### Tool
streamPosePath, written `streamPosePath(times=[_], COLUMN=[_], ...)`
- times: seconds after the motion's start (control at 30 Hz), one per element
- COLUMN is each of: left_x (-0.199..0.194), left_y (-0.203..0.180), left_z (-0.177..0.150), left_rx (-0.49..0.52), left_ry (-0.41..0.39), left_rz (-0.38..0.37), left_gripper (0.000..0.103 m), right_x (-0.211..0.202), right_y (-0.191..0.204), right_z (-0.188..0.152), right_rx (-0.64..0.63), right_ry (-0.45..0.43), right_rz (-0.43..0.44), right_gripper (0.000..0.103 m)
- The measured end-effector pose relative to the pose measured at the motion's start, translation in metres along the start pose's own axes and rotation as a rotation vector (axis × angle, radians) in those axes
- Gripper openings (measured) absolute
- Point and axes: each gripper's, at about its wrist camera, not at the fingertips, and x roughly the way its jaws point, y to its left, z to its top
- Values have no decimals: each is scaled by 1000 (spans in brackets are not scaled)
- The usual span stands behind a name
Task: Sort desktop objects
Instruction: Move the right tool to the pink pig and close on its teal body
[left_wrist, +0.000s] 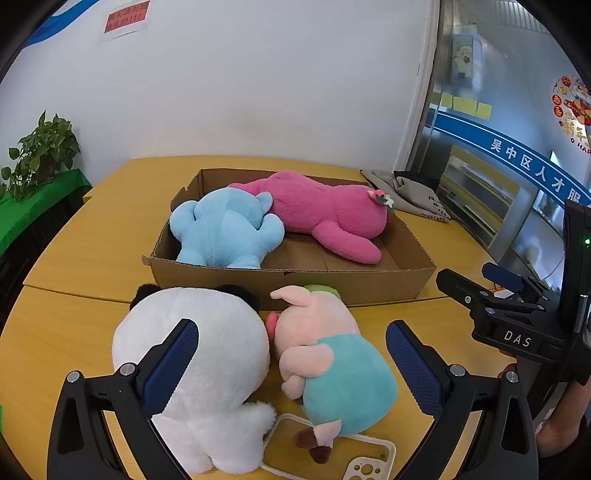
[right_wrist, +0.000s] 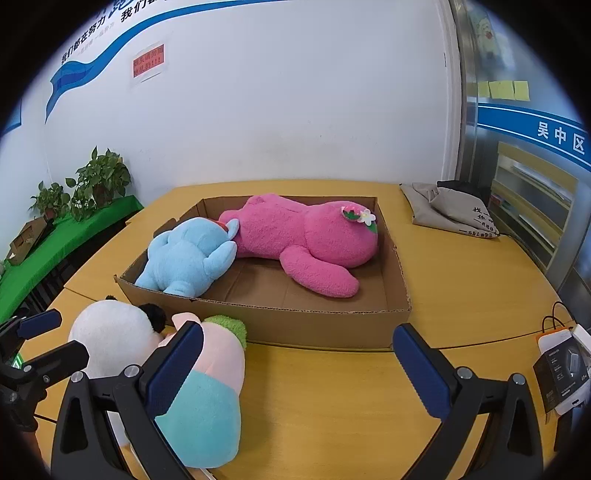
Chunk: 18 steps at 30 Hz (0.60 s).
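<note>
A cardboard box on the yellow table holds a blue plush and a pink plush. In front of it lie a white panda plush and a pink pig plush in a teal shirt, side by side. My left gripper is open above both, its fingers spanning them. My right gripper is open over bare table, its left finger in front of the pig. The right gripper also shows in the left wrist view.
A clear phone case lies under the pig's foot. A grey cloth bag sits at the back right. A black-and-white product box lies at the right edge. Potted plants stand on a green shelf left.
</note>
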Motion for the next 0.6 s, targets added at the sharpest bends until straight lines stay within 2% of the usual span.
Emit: streamPosePath(times=[0.4,0.5,0.6], left_x=[17,24,35], left_y=[12,12,10], left_z=[-7,-7,-5], left_rx=[-41,-42,-48], left_ry=[43,57,91], left_rz=[-38,-53,-86], left_gripper=[103,103,103], right_x=[15,21,30], right_y=[-3,0,4], right_z=[-13,-22,-40], right_rx=[17,12,16], right_ry=[50,67,114], right_rz=[3,30,91], right_gripper=[103,103,103])
